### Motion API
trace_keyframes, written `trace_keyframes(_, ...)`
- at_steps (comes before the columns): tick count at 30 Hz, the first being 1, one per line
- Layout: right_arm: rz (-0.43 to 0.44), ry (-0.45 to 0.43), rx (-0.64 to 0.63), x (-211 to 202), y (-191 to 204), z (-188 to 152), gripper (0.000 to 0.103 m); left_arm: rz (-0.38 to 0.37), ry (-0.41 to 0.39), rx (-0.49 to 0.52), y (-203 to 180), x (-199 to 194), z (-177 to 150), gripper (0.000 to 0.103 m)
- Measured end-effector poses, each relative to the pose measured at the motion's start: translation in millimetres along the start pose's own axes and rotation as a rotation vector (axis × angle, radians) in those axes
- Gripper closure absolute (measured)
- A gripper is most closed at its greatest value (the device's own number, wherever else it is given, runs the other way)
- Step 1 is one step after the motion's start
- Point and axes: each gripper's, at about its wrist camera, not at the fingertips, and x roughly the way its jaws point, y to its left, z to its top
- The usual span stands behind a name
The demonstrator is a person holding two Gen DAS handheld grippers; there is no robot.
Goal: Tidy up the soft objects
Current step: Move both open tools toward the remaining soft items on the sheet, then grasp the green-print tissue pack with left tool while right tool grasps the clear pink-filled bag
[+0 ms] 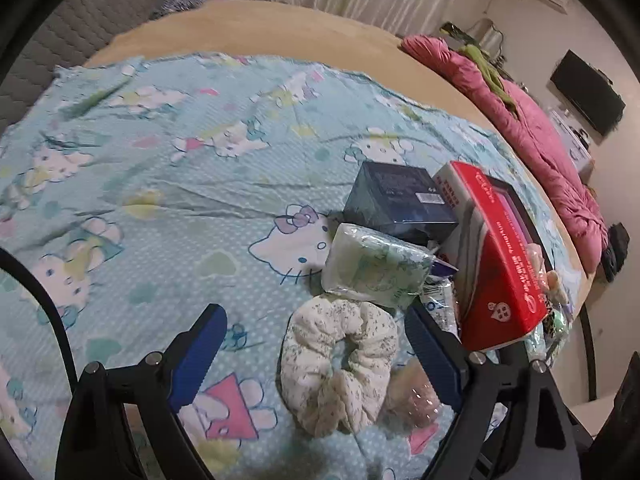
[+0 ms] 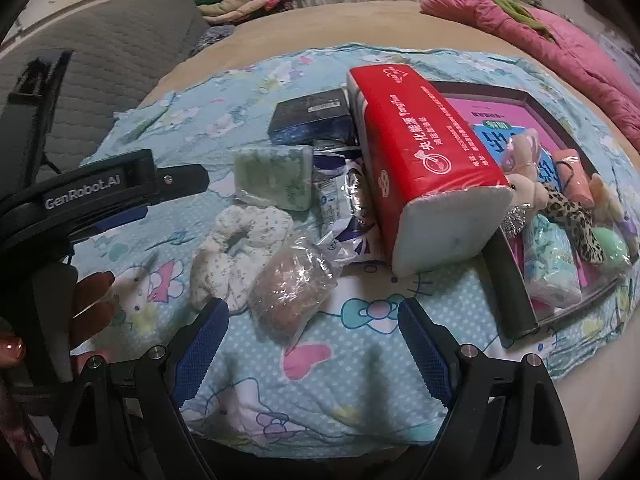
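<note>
A white floral scrunchie (image 1: 340, 364) lies on the Hello Kitty sheet (image 1: 160, 184), between the fingers of my open left gripper (image 1: 316, 344). It also shows in the right wrist view (image 2: 236, 248). A clear-wrapped brownish soft item (image 2: 292, 292) lies just ahead of my open, empty right gripper (image 2: 316, 336). A green tissue pack (image 1: 376, 268), a red tissue pack (image 2: 424, 168) and a dark blue box (image 1: 400, 204) are piled behind. A tray (image 2: 508, 300) at the right holds plush toys (image 2: 560, 204) and a pale blue pack (image 2: 552, 268).
A pink quilt (image 1: 540, 132) lies along the bed's far right edge. Folded clothes (image 2: 240, 4) are stacked at the back. A grey padded headboard (image 2: 104, 64) is at the left. The left gripper's body (image 2: 96, 192) and a hand (image 2: 88, 304) show at the right view's left.
</note>
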Motion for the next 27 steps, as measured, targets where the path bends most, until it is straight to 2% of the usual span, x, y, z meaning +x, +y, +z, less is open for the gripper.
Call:
trace_keyframes(4,-0.001,-0.002,0.02,6.2,2.5,2.7,0.016,-0.002,0.016,0.043,2.6,16.2,5.5,0.013)
trace_keyframes(14,0.005,0.02,0.077,24.5,-1.2,7.6,0.016,-0.093,0.065,0.225,-9.9,53.6,28.2,0.013)
trace_keyframes(18,0.008,0.031,0.074,29.9,-3.2,9.9,0.016,-0.203,0.09,0.301,-18.6,65.6,30.6,0.022)
trace_keyframes(20,0.015,0.042,0.071,33.4,-1.9,11.6,0.016,-0.233,0.099,0.324,-20.1,70.7,30.7,0.027)
trace_keyframes(24,0.015,0.033,0.076,34.6,-0.1,13.1,0.016,-0.293,0.115,0.321,-16.4,81.8,33.3,0.034)
trace_keyframes(26,0.013,0.034,0.093,36.6,-1.4,13.1,0.016,-0.308,0.123,0.319,-14.3,85.0,34.4,0.044)
trace_keyframes(27,0.012,0.039,0.102,39.2,-1.9,13.8,0.016,-0.317,0.12,0.316,-13.3,85.3,35.1,0.046)
